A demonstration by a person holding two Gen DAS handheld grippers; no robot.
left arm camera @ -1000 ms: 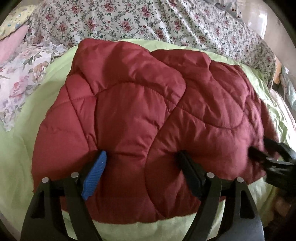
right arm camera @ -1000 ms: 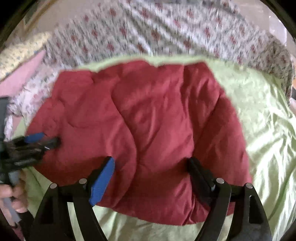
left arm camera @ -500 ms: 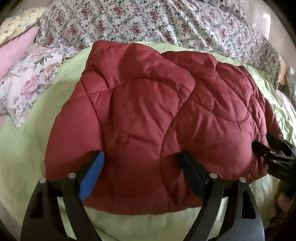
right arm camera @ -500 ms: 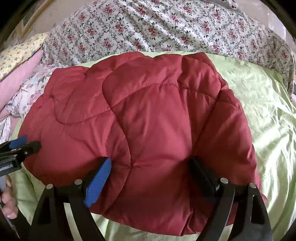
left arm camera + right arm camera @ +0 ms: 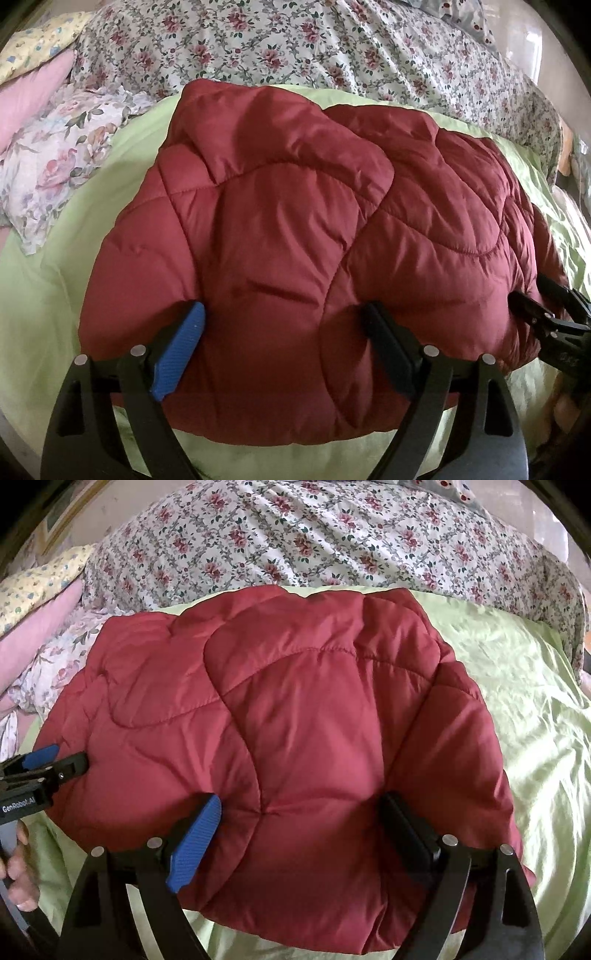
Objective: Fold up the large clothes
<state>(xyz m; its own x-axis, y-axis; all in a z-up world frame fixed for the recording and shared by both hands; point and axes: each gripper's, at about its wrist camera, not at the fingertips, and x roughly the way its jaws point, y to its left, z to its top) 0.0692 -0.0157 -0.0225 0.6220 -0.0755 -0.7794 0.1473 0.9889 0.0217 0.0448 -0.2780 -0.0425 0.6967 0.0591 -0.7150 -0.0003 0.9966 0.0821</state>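
A dark red quilted puffer jacket [image 5: 295, 229] lies folded in a thick bundle on a light green bed sheet [image 5: 44, 280]; it also shows in the right wrist view [image 5: 295, 720]. My left gripper [image 5: 284, 325] is open, its jaws wide apart and pressed against the bundle's near left part. My right gripper [image 5: 303, 816] is open, its jaws wide apart against the bundle's near right part. Each gripper shows at the edge of the other view: the right one [image 5: 543, 306], the left one [image 5: 55, 760].
A rose-patterned quilt [image 5: 332, 48] lies bunched behind the jacket. A floral pillow [image 5: 48, 162] and a pink pillow [image 5: 29, 96] lie at the left. Green sheet stretches to the right [image 5: 524, 686]. A hand [image 5: 18, 864] holds the left gripper.
Both grippers have moved back a little from the jacket, which now sits slightly farther and more centred in the views. The bundle has settled. Jaws stay wide apart.
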